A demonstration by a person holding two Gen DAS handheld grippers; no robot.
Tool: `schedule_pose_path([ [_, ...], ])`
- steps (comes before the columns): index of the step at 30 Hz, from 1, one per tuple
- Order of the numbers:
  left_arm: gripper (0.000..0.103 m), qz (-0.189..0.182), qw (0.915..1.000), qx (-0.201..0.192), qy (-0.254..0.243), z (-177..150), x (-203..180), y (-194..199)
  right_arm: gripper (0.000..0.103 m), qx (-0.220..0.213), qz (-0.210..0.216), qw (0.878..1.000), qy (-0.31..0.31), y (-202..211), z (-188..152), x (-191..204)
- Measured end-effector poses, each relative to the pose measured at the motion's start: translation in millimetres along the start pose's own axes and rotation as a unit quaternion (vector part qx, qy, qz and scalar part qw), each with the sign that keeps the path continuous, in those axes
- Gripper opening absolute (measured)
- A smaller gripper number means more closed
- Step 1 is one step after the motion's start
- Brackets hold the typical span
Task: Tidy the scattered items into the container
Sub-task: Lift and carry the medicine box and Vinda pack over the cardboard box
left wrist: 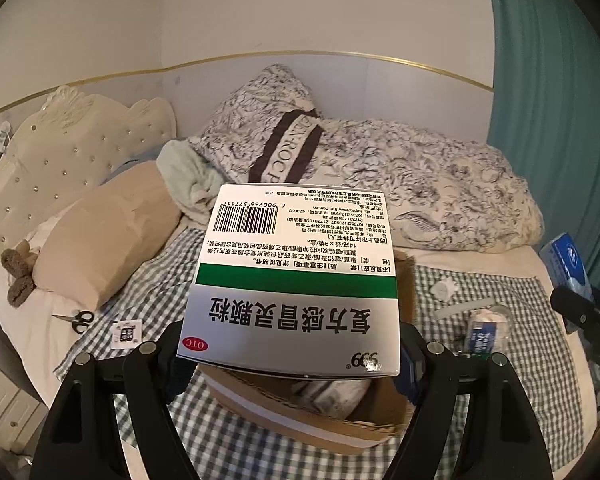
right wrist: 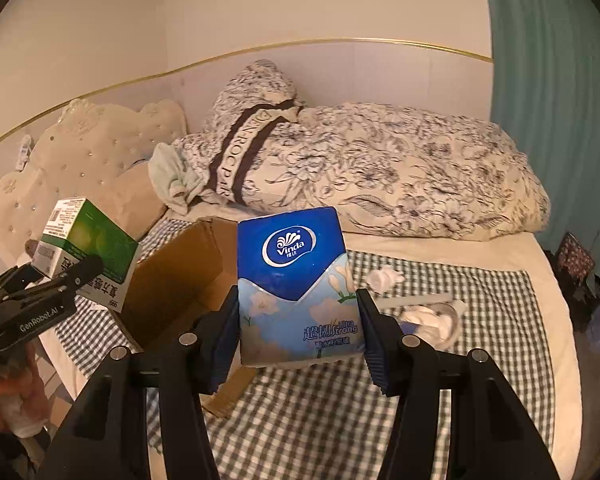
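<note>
Left gripper, seen from its own wrist camera, is clamped on a white-and-green medicine box, its blue-padded fingers pressing both sides. The box is held above an open cardboard box that sits on a green checked blanket on a bed. A grey item lies inside the cardboard box. Scissors and a small white sachet lie on the blanket to the left; a crumpled tissue and a small packet lie to the right. A floral quilt is piled behind.

Right gripper, from its own wrist camera, is clamped on a blue Vinda tissue pack, held upright above the blanket, just right of the cardboard box. At the left edge, the other gripper carries the medicine box beside the cardboard box. Crumpled white tissues lie on the blanket to the right.
</note>
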State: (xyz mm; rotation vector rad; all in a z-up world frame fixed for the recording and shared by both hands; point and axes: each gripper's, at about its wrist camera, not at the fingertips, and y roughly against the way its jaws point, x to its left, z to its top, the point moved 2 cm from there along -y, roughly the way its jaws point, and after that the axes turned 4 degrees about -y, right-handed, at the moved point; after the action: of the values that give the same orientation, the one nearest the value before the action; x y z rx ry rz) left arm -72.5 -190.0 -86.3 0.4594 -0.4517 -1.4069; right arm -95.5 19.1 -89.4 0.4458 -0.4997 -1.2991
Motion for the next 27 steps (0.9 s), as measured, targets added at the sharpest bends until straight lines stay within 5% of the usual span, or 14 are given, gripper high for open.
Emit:
schedule_pose_path([
  [27,0.080,0.005,0.9979,0.064,-0.008,-14,34,-88,0.054,0.063,0.041,0.996,0.041,-115,3,66],
])
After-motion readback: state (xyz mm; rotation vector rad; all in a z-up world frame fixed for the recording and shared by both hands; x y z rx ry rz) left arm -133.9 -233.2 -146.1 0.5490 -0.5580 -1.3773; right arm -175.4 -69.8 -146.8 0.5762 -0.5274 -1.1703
